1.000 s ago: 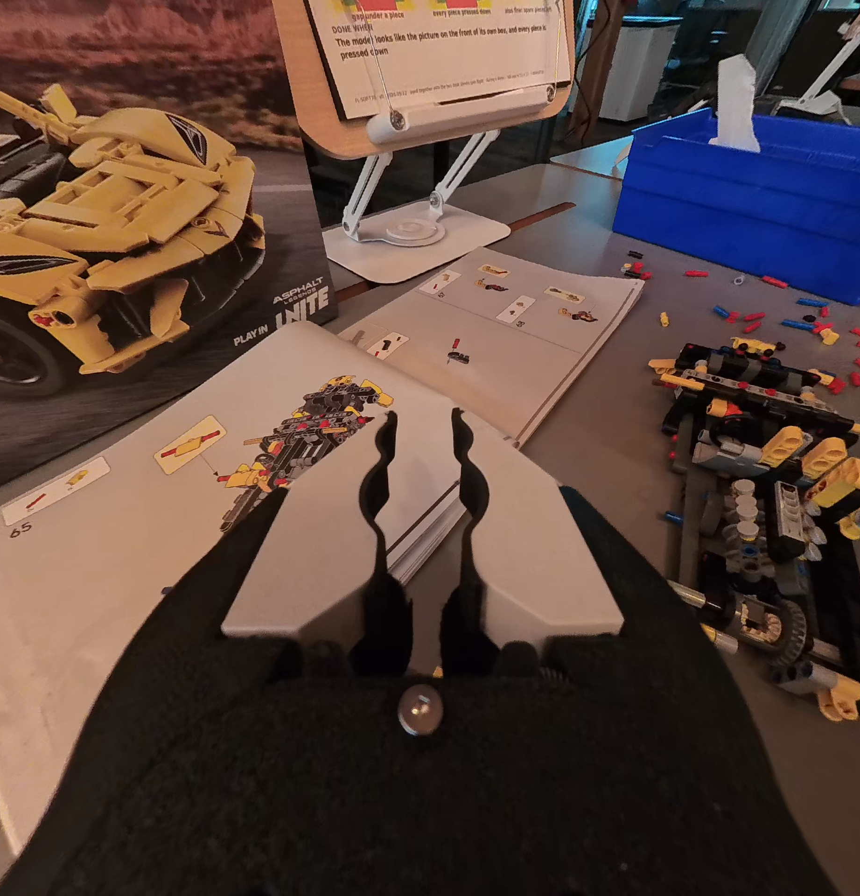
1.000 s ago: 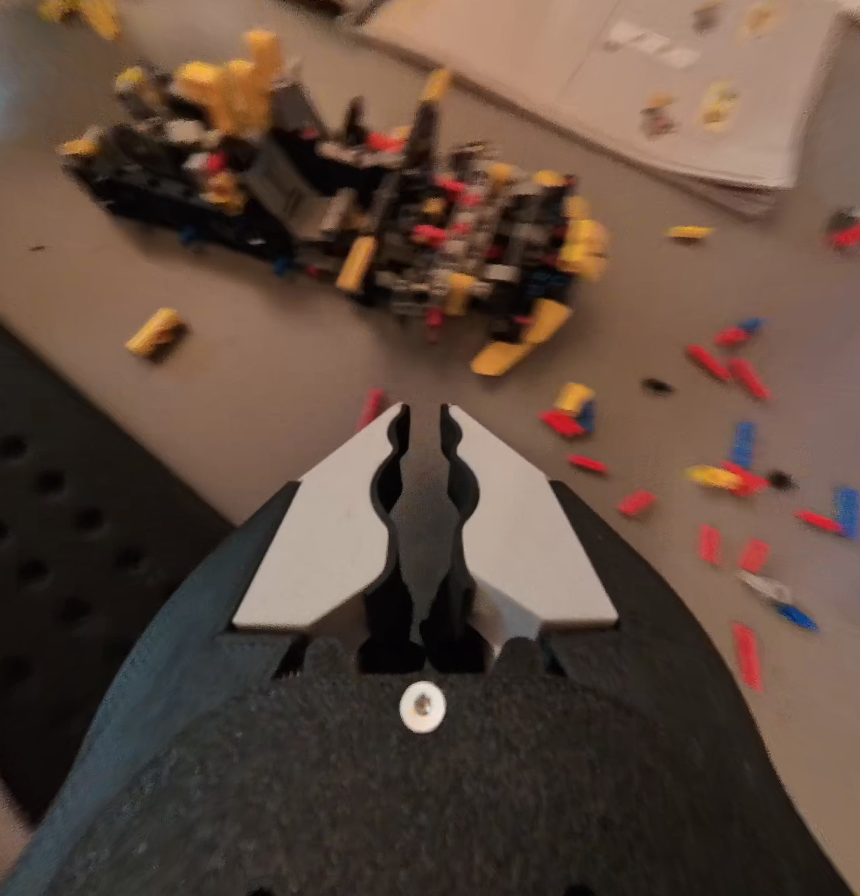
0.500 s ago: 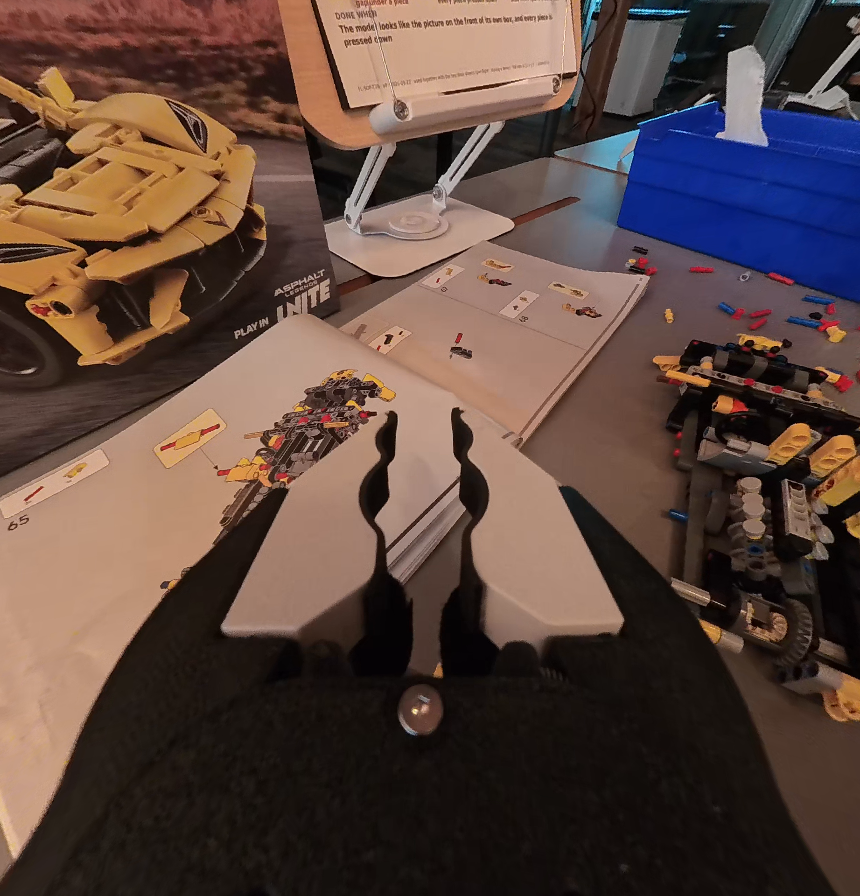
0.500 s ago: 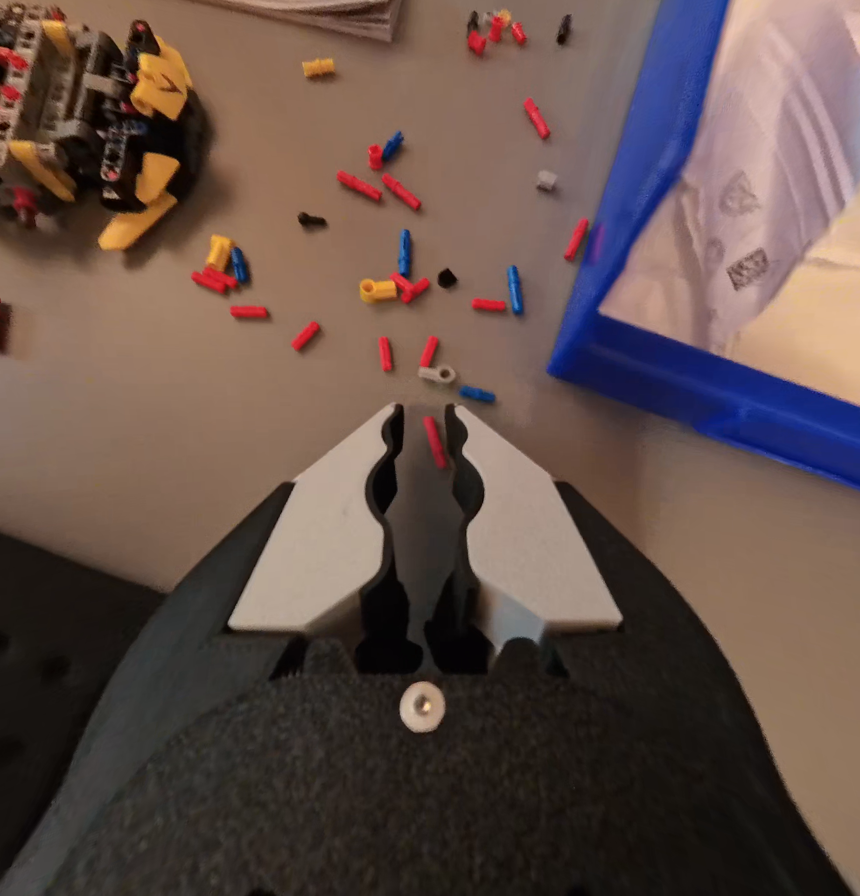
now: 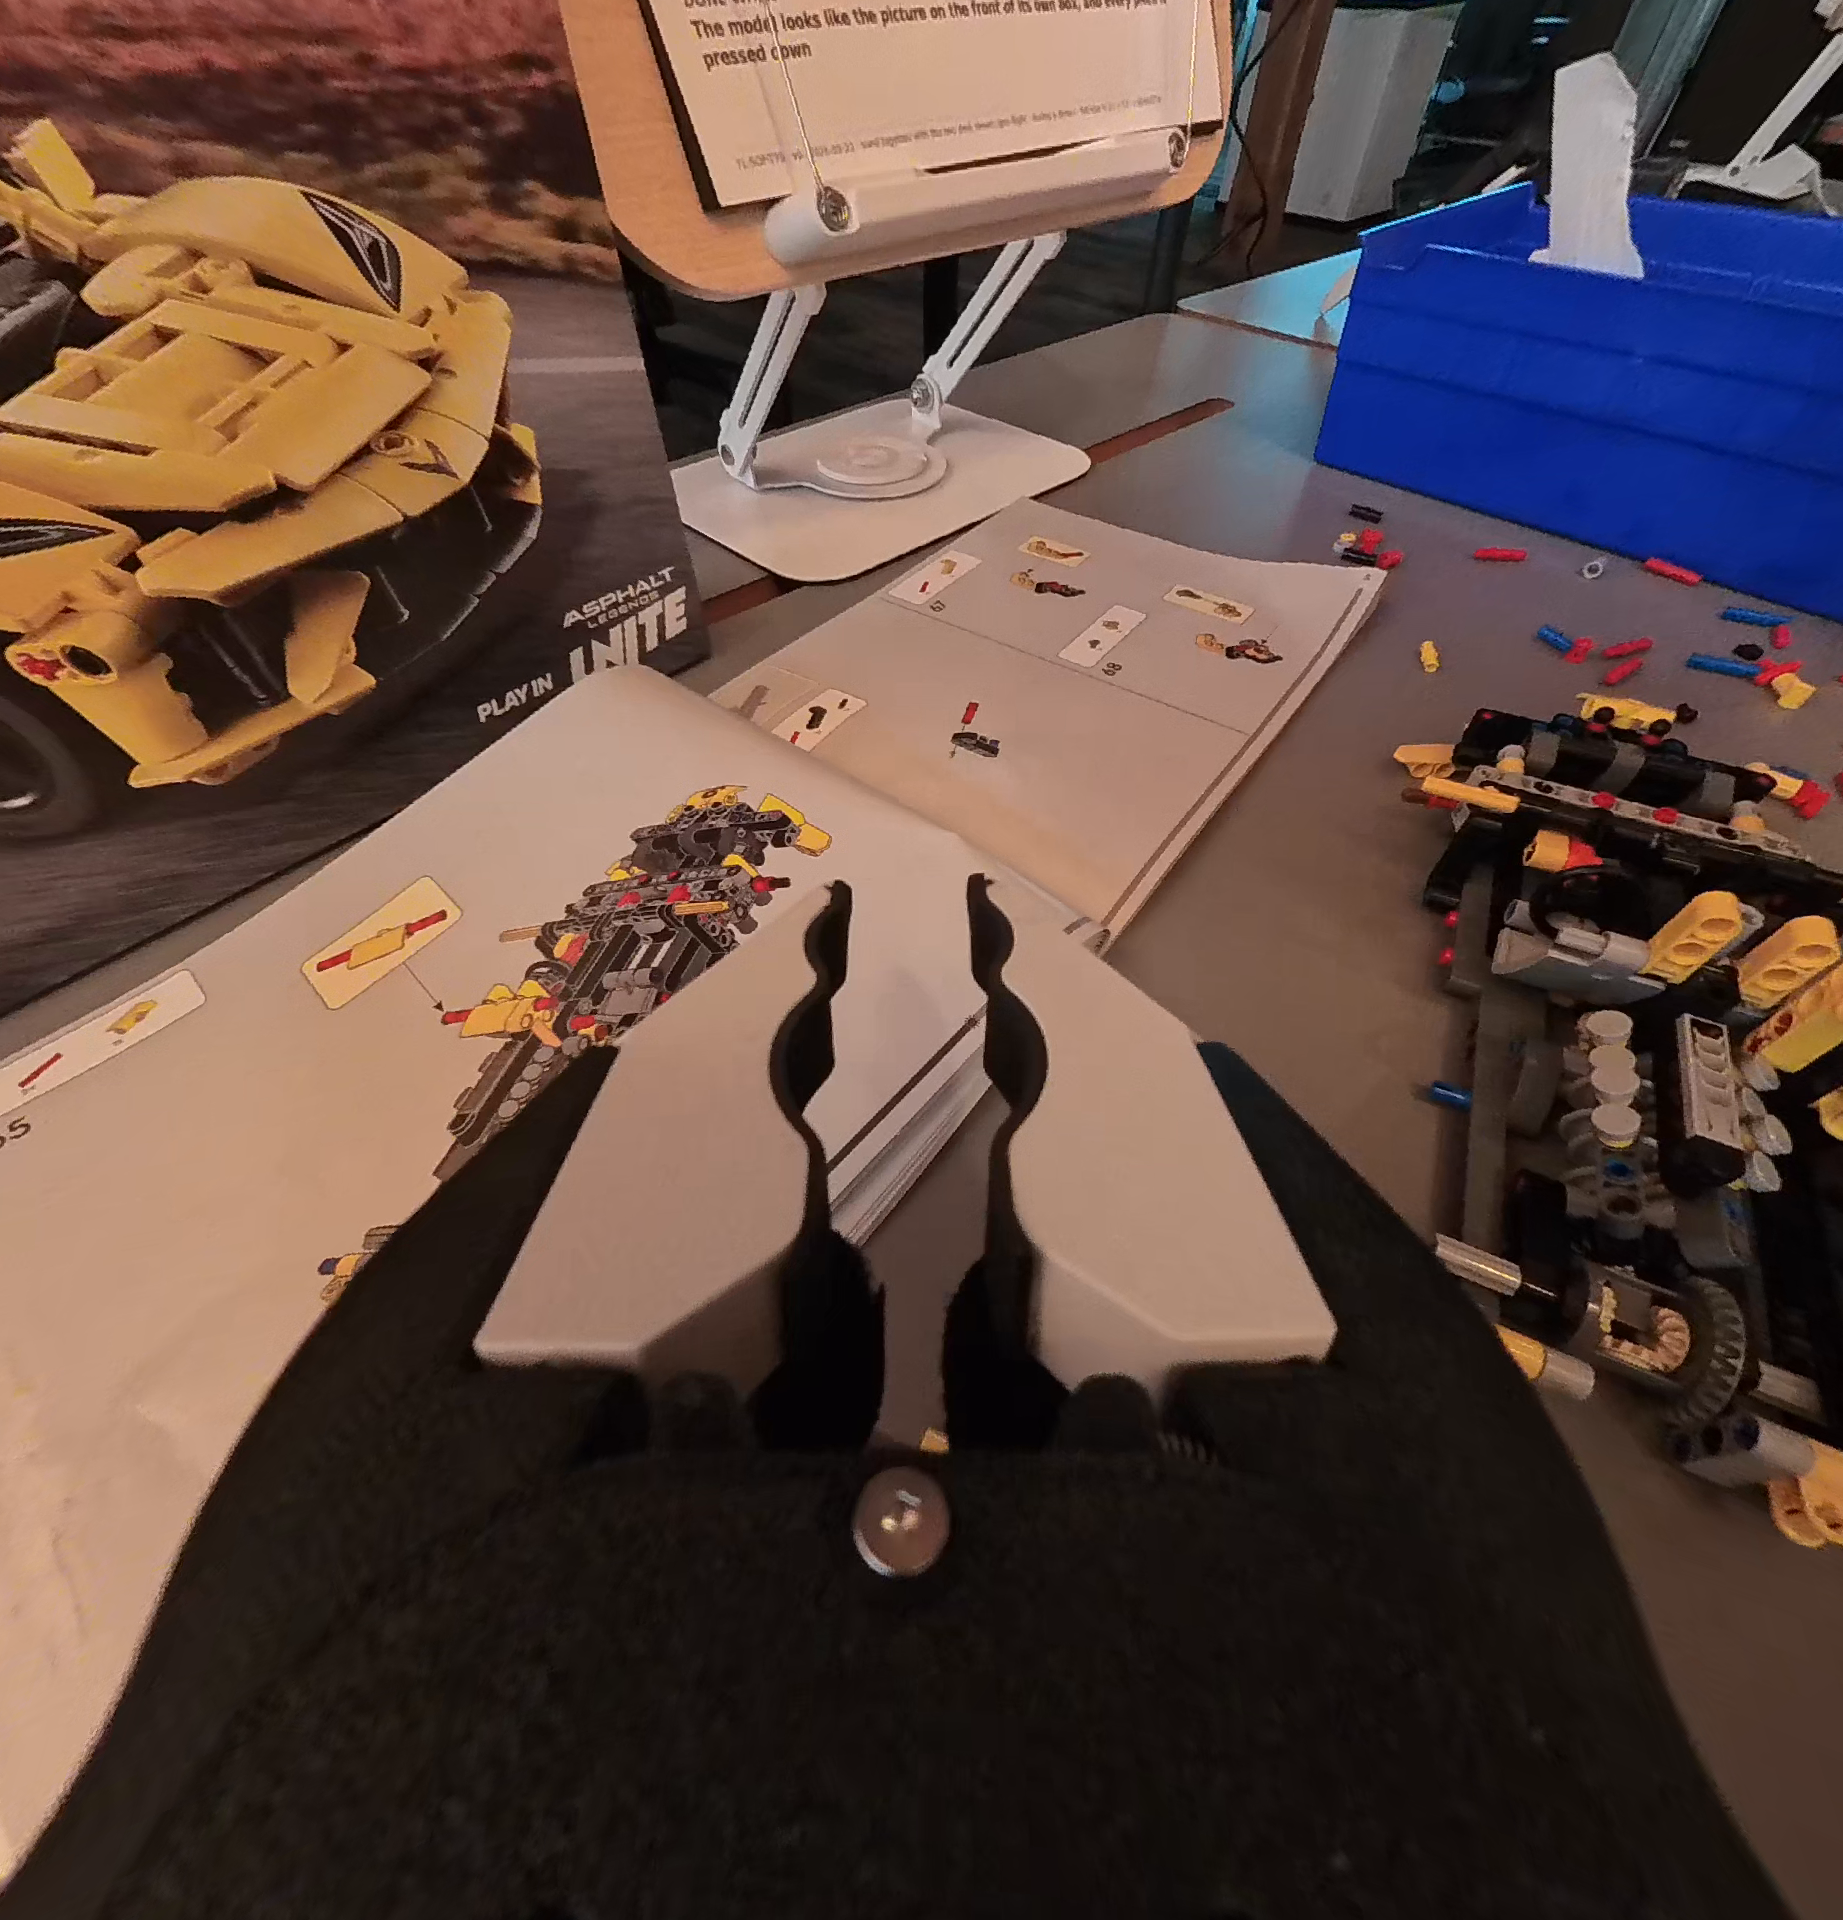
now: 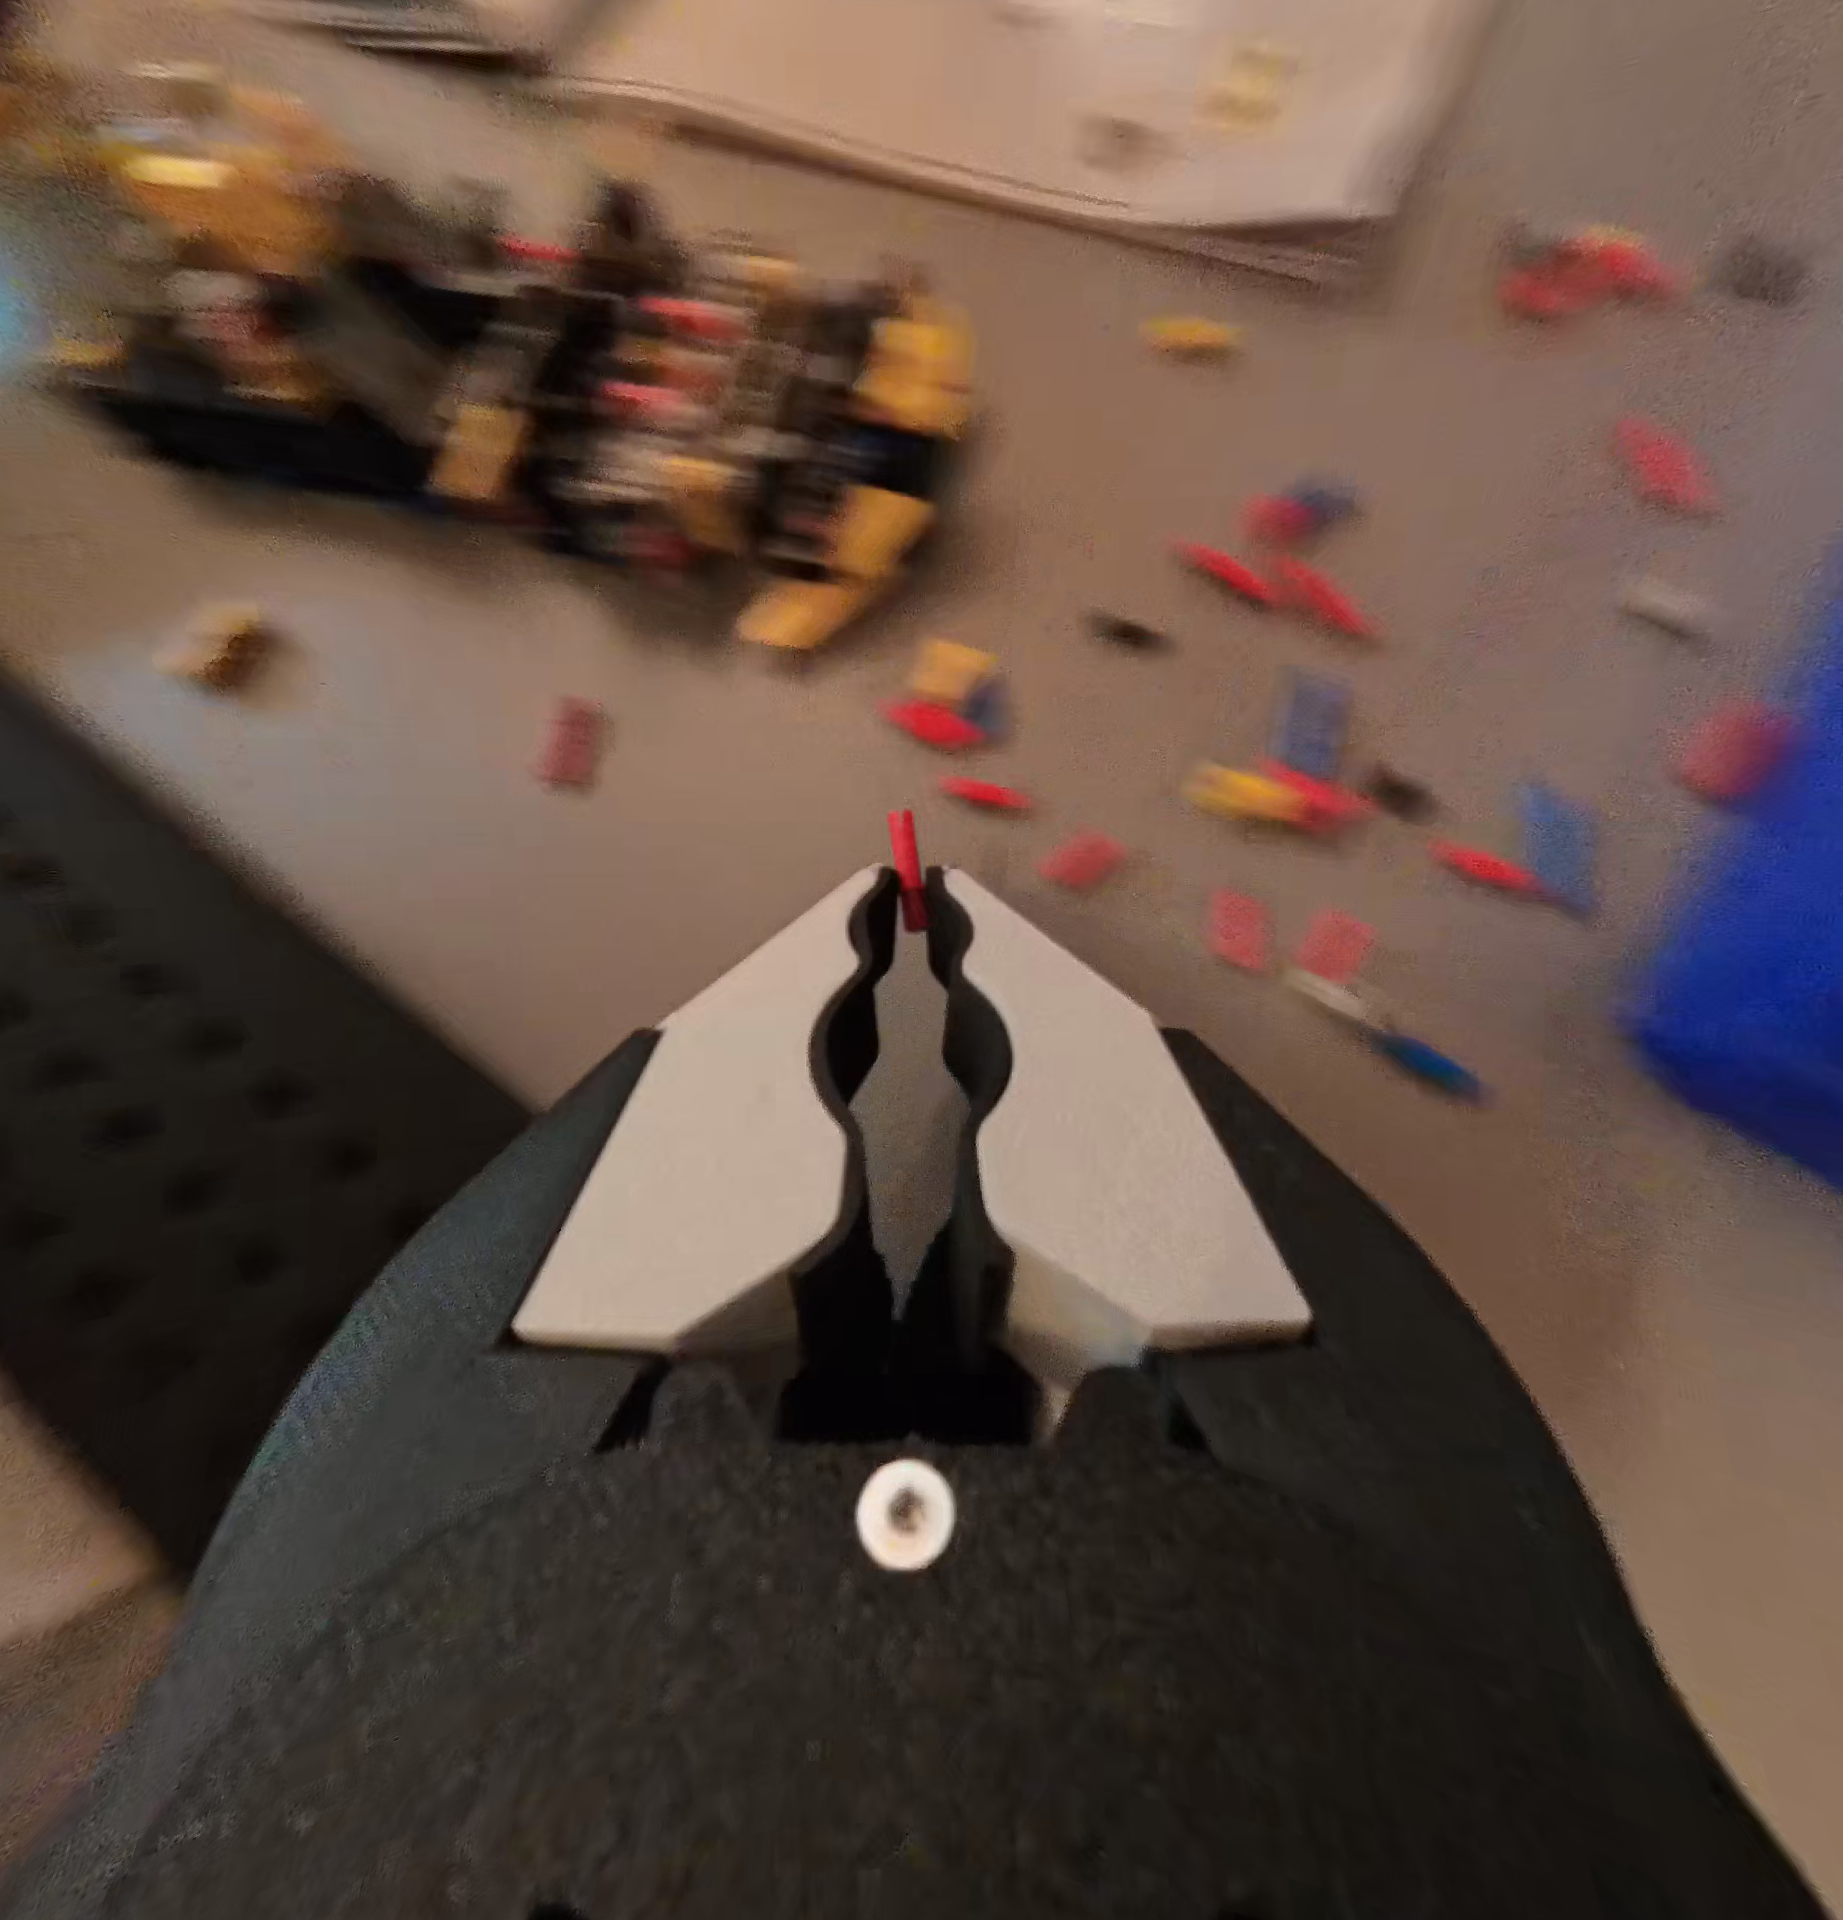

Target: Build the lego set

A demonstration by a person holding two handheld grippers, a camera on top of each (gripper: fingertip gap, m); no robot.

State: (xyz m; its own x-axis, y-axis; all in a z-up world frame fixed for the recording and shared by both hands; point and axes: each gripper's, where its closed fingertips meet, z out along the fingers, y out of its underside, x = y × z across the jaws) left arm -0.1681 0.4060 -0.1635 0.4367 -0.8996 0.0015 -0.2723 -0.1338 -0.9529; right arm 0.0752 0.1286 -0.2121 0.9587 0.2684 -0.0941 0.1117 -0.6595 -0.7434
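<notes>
A half-built black, grey and yellow lego car chassis (image 5: 1665, 1049) lies on the grey table at the right of the left wrist view; it also shows blurred in the right wrist view (image 6: 543, 416). My left gripper (image 5: 904, 896) is open and empty, hovering over the open instruction booklet (image 5: 304, 1049). My right gripper (image 6: 909, 883) is shut on a small red pin (image 6: 906, 862), held above the table. Several loose red, blue and yellow pins (image 6: 1301, 769) lie scattered to its right.
The set's box with the yellow car picture (image 5: 231, 436) stands at the back left. A wooden document stand (image 5: 896, 208) stands behind the booklet. A blue bin (image 5: 1623, 395) sits at the back right. A black perforated mat (image 6: 148, 1039) lies at the left.
My right gripper has closed on a red pin from the scattered pile, lifted it and swung back toward the chassis. My left gripper has barely moved, drifting slightly forward.
</notes>
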